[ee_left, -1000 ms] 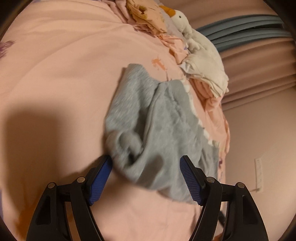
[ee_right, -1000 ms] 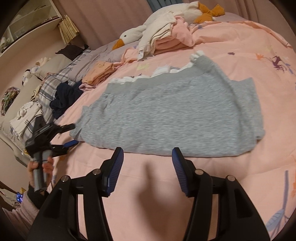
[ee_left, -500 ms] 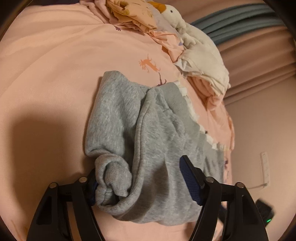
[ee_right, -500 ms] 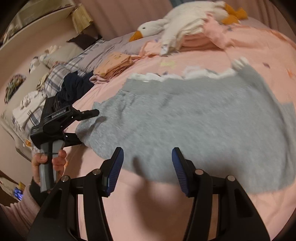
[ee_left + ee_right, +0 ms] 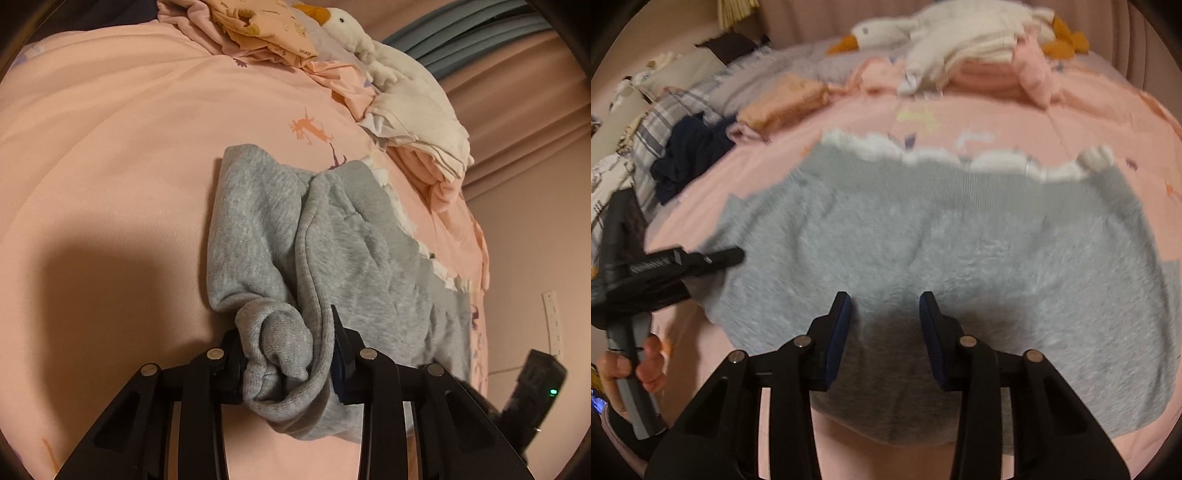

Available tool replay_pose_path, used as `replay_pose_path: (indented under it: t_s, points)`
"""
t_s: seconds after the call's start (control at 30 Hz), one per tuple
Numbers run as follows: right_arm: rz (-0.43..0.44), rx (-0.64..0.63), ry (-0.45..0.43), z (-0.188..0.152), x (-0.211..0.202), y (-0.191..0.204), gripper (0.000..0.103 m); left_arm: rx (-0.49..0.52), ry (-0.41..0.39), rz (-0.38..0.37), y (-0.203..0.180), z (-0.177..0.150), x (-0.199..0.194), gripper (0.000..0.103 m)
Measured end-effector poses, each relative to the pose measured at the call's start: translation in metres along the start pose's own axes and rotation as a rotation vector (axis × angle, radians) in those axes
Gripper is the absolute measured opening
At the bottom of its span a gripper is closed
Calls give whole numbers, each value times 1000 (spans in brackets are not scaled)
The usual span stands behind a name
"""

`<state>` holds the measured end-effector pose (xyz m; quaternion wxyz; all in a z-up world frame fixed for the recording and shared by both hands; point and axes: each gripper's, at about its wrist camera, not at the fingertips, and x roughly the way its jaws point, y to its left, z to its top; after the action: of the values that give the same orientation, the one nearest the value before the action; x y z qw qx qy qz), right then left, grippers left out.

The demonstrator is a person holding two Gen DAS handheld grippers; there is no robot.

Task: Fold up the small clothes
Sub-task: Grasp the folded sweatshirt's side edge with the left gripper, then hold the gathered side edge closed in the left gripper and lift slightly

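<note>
A small grey knit garment (image 5: 960, 258) with white frilly trim lies spread on the pink bedspread (image 5: 997, 122). In the left wrist view my left gripper (image 5: 286, 350) is shut on a bunched corner of the grey garment (image 5: 332, 240). It also shows in the right wrist view (image 5: 676, 266) at the garment's left edge, held by a hand. My right gripper (image 5: 884, 325) is open, its jaws over the near middle of the garment, touching or just above the cloth.
A white goose plush (image 5: 923, 29) and folded white and pink clothes (image 5: 982, 62) lie at the far side of the bed. An orange folded piece (image 5: 786, 99), a dark navy heap (image 5: 690, 155) and plaid bedding (image 5: 653, 125) lie at the left.
My left gripper has moved onto the garment's corner and shut on it. My right gripper has moved forward from the bare bedspread to over the garment, jaws somewhat narrower.
</note>
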<state>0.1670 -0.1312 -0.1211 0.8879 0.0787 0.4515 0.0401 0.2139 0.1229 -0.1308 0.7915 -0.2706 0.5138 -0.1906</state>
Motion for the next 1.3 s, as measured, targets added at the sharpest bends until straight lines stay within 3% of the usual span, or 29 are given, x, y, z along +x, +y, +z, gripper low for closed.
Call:
replay_pose_path:
  t_s: [0.17,0.3,0.57,0.87,1.07,1.3]
  points:
    - [-22,-8,42,-1,-3,4,39,3,7,-12,2,0,-1,32]
    - [-13,-40,22,-6,-21,11,39,2,4,-25,4,-1,-1,32]
    - [-34,-37,95,-21,-11,12,40,-9,11,-53,9,-2,-1,32]
    - [-60,2,-28,4,-22,11,38,15,10,-48,8,-2,-2,32]
    - [-73,48,60,1,4,1,40,32,3,-42,7,-3,-2,32]
    - [-53,53,46,-5,-11,7,40,40,3,-38,5,-3,-2,32]
